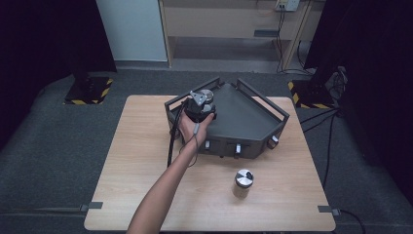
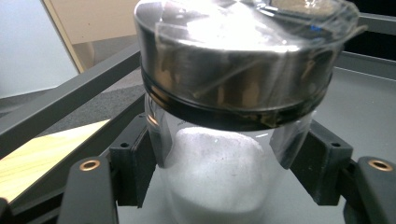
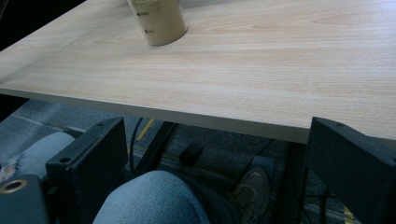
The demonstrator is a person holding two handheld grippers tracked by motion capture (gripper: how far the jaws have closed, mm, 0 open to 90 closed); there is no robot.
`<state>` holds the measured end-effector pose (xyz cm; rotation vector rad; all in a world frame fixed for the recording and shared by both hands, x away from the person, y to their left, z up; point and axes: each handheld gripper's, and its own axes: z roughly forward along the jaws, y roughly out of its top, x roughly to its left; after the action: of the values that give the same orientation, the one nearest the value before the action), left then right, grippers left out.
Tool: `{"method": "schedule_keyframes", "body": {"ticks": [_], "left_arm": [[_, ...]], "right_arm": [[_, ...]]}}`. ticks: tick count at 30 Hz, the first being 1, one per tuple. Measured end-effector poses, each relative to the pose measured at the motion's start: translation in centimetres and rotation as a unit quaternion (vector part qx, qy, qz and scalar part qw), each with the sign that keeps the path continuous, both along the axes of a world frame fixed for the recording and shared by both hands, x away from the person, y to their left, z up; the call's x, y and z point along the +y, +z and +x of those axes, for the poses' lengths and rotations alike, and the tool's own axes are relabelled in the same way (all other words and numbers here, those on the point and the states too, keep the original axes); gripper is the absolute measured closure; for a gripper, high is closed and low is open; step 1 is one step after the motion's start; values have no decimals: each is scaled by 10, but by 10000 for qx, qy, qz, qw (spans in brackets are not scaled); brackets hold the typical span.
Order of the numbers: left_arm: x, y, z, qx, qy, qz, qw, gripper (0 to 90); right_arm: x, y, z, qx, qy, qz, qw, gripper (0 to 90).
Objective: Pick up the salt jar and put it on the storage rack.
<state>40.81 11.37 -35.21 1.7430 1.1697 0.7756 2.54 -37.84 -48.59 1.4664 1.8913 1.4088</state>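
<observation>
Gripping a glass jar (image 2: 224, 154) of white powder, the left gripper (image 1: 197, 109) is reaching over the near-left wall of the dark tray (image 1: 243, 117), which is sitting on the far half of the counter (image 1: 146, 170). In the left gripper view the two black jaws are pressing on the jar's clear sides just under its wide metal lid (image 2: 233, 60), one pad on each side, so they are closed down on the glass with the jar filling the space between them (the powder is reaching roughly halfway up the glass that shows). The jar is standing upright over the tray's grey floor near its far-left corner; whether its base is touching that floor I cannot tell.

The right gripper (image 3: 215, 154) is resting low, below the near edge of the counter and above a knee in blue jeans (image 3: 154, 196), with its jaws standing wide apart and gripping nothing.

A second jar (image 1: 243, 183), holding tan contents and topped with a metal lid, is standing alone on the near-right part of the counter, well apart from the tray.
</observation>
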Motion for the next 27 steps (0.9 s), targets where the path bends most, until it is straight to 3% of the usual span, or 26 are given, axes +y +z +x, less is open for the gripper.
{"method": "schedule_keyframes", "body": {"ticks": [18, 20, 21, 22, 27], "left_arm": [[0, 1, 0, 13, 1, -20, 10000, 298], [2, 1, 2, 97, 7, -120, 9999, 246], [2, 2, 3, 140, 12, -147, 9998, 165], [3, 2, 4, 190, 1, -207, 9996, 165], [-4, 4, 0, 138, 110, 54, 9998, 57]], "right_arm": [[1, 1, -1, -35, 26, -6, 10000, 64], [1, 1, -1, -36, 29, -6, 10000, 64], [1, 1, -1, -38, 28, -8, 10000, 64], [1, 1, -1, -38, 28, -8, 10000, 64], [1, 1, -1, -29, 39, -13, 10000, 64]]}}
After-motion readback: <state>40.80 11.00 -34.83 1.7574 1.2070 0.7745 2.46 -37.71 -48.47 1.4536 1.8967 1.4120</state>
